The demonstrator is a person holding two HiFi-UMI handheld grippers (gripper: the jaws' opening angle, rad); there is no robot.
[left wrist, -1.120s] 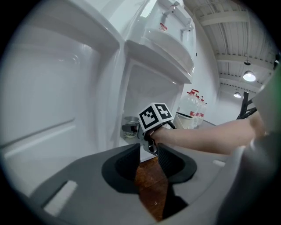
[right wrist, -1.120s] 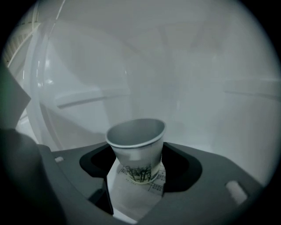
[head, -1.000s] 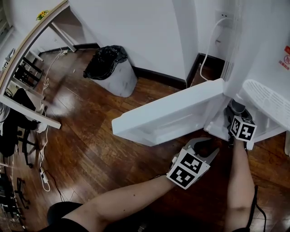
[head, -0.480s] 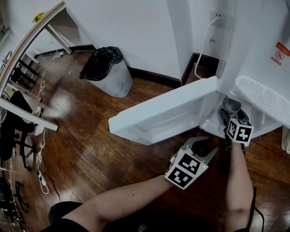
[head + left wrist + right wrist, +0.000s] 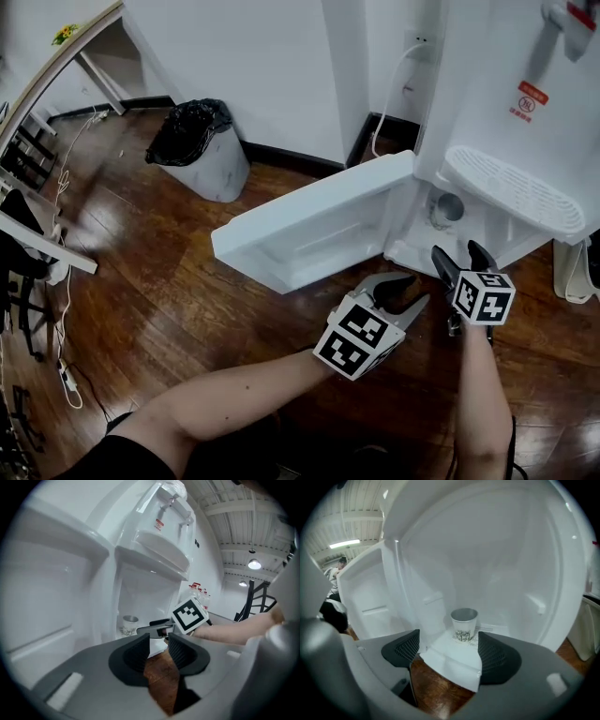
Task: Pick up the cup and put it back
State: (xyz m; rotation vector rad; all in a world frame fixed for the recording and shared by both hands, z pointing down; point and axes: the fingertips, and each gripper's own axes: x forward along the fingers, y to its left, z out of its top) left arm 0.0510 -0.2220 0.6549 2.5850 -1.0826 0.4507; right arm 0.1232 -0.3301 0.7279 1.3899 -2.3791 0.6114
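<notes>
Your cup (image 5: 464, 624) stands upright inside the water dispenser's lower cabinet (image 5: 419, 251).
Your right gripper (image 5: 449, 639) has just been opening its jaws wide and holds nothing; the cup is just beyond them. Your left gripper (image 5: 159, 641) is slightly parted and empty.

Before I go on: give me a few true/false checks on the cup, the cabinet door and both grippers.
The cup stands upright inside the dispenser cabinet. True.
The right gripper is shut on the cup. False: its jaws have just been opening and stand wide, empty, the cup beyond them.
The cabinet door is closed. False: it stands open.
The left gripper holds nothing. True.
</notes>
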